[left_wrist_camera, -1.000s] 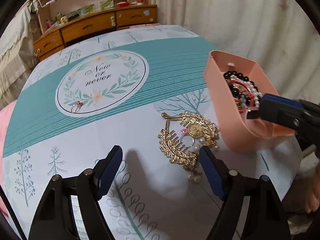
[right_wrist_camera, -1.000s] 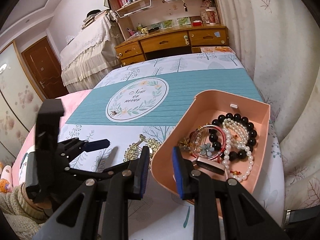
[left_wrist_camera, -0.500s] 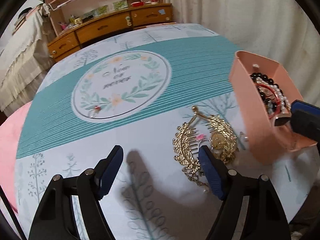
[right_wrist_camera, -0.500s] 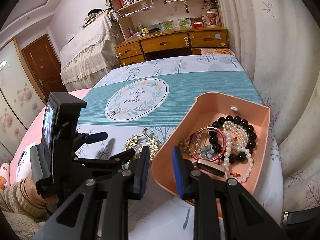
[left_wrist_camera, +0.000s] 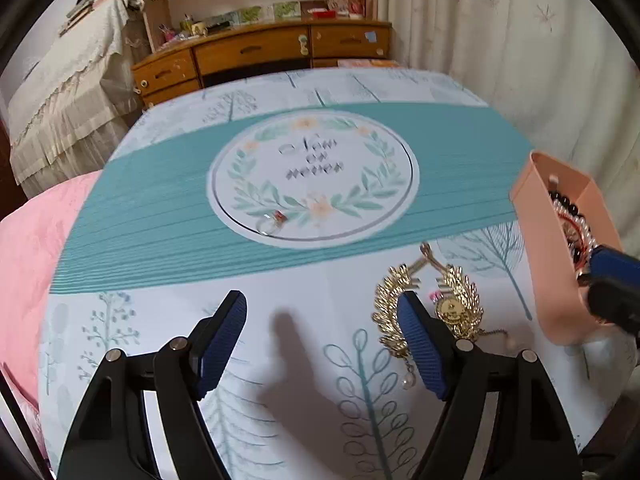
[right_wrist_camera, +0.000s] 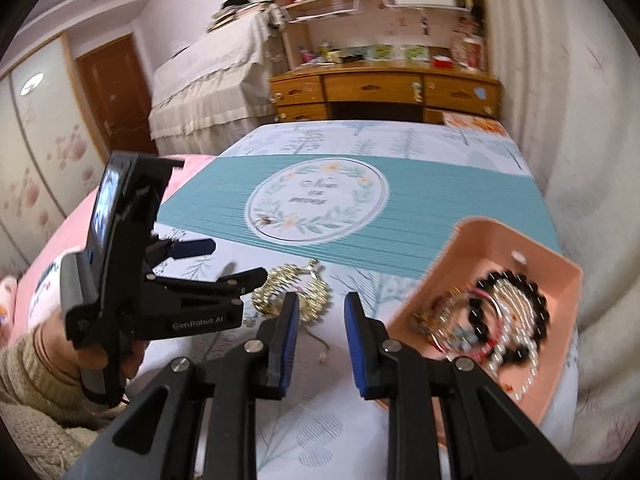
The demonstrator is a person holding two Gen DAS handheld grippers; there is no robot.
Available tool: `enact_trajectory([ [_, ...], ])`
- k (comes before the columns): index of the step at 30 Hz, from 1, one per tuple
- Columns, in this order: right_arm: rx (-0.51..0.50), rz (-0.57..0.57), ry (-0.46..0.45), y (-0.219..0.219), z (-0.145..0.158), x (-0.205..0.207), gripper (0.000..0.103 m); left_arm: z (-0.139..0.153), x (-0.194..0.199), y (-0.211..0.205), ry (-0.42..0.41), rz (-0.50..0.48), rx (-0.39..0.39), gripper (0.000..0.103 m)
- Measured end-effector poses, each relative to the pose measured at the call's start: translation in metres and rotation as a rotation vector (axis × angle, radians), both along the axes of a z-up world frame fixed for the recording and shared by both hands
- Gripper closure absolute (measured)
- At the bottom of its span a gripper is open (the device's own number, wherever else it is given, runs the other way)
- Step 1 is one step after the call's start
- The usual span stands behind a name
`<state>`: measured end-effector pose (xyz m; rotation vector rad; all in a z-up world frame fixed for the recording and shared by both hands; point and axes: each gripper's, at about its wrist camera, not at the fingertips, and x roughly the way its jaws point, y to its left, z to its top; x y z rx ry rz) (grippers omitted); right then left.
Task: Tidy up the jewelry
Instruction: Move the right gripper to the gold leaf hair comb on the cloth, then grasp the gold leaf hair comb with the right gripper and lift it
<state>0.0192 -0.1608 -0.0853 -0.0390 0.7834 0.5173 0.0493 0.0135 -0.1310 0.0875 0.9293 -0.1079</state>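
On the bed's printed cover, bracelets fill my pink tray, while the gold hair comb and ring wait; my left hand-held gripper and right hand-held gripper are released, empty.

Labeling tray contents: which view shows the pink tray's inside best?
Right wrist view: it looks down into the pink tray, showing the black bead bracelet and pearls. The left wrist view shows mostly its outer wall and a sliver of beads.

left gripper hangs tilted down with jaws wide and empty, right gripper angled down, jaws narrow, gripping nothing.
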Motion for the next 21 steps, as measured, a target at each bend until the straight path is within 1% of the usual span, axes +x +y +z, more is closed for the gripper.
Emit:
enact_trajectory([
  [6,-0.062,0.161,0.025,0.038,-0.016,0.005,0.079,0.016,-0.009,0.019,-0.045,0.025,-0.007,0.027],
  [10,-0.166,0.260,0.008,0.063,-0.031,0.005,0.080,0.017,-0.011,0.041,-0.046,0.068,-0.029,0.027],
  [16,-0.280,0.311,0.008,0.083,-0.042,0.012,0.080,0.010,-0.009,0.065,-0.027,0.116,-0.079,0.027],
  [21,-0.356,0.330,0.030,0.087,-0.052,0.018,0.080,0.007,-0.008,0.073,-0.022,0.123,-0.102,0.027],
])
